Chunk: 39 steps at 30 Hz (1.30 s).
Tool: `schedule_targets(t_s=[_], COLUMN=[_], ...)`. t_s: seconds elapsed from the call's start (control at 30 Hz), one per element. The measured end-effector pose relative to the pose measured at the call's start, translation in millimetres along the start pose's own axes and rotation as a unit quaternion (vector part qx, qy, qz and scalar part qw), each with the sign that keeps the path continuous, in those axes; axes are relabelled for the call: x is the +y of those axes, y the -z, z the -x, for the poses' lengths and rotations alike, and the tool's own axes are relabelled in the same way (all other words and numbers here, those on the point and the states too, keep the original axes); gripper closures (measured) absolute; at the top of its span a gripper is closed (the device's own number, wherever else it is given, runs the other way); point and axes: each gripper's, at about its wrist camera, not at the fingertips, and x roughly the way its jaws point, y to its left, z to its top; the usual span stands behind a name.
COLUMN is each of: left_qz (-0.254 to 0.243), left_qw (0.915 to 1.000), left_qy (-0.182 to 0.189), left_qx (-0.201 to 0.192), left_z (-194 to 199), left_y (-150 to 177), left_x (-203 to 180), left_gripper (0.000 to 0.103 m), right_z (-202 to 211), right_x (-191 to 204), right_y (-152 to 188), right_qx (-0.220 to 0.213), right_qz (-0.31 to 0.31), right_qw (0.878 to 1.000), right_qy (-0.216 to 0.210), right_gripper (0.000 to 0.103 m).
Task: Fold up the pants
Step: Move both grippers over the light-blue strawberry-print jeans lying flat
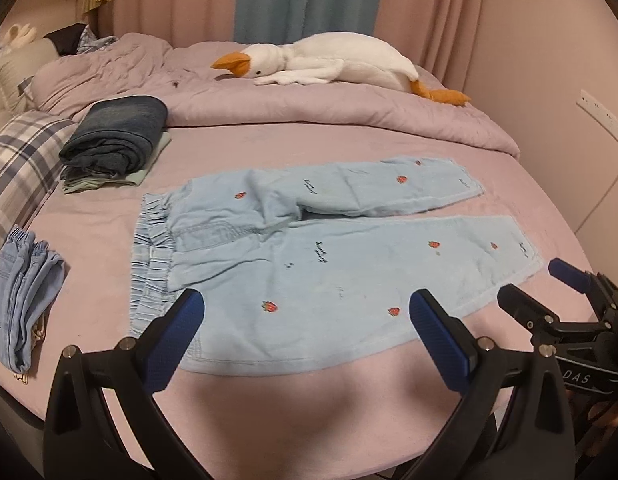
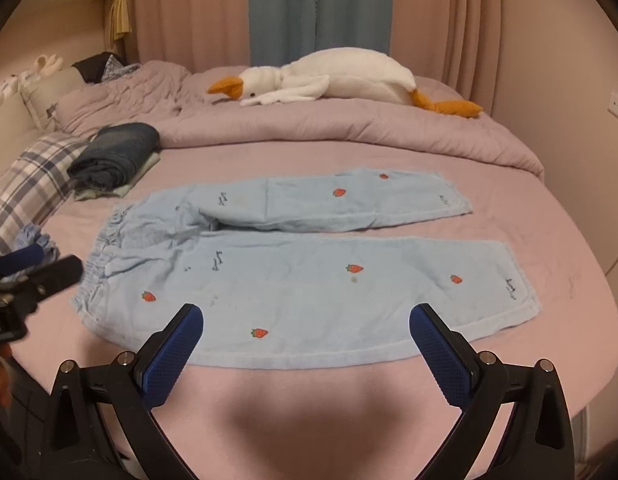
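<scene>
Light blue pants point(image 1: 309, 248) with small red strawberry prints lie flat on the pink bed, waistband to the left and both legs stretched right. The right wrist view shows the same pants point(image 2: 309, 276). My left gripper point(image 1: 307, 312) hovers open above the near leg, close to the waistband end, with nothing between its blue pads. My right gripper point(image 2: 307, 326) is open too, over the near edge of the near leg toward the hem. The right gripper point(image 1: 537, 284) also shows at the right edge of the left wrist view. The left gripper point(image 2: 33, 268) appears at the left edge of the right wrist view.
A folded dark denim stack point(image 1: 117, 136) sits at the back left beside a plaid pillow point(image 1: 25, 160). Folded light jeans point(image 1: 25, 304) lie at the left edge. A white plush goose point(image 1: 333, 62) rests on the bunched quilt point(image 1: 309, 108) behind the pants.
</scene>
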Motion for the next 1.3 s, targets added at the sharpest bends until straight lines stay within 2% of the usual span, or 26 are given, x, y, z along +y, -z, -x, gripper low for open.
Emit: schedule_targets(t_s=[0.47,1.3], left_qz=[-0.017,-0.019], left_qw=[0.9998,0.9998], left_qy=[0.005,0.007], left_qx=[0.005,0.008], left_z=[7,8], left_y=[3,7], left_x=[-3,-4], left_gripper=[0.000,0.000], right_z=[14,19], right_x=[-10,-12], right_y=[3,1], right_qx=[0.007,0.008], right_qz=[-0.015,-0.015], right_qw=[1.000,1.000], right_qy=[-0.002,-0.004], right_gripper=[0.001,0.001])
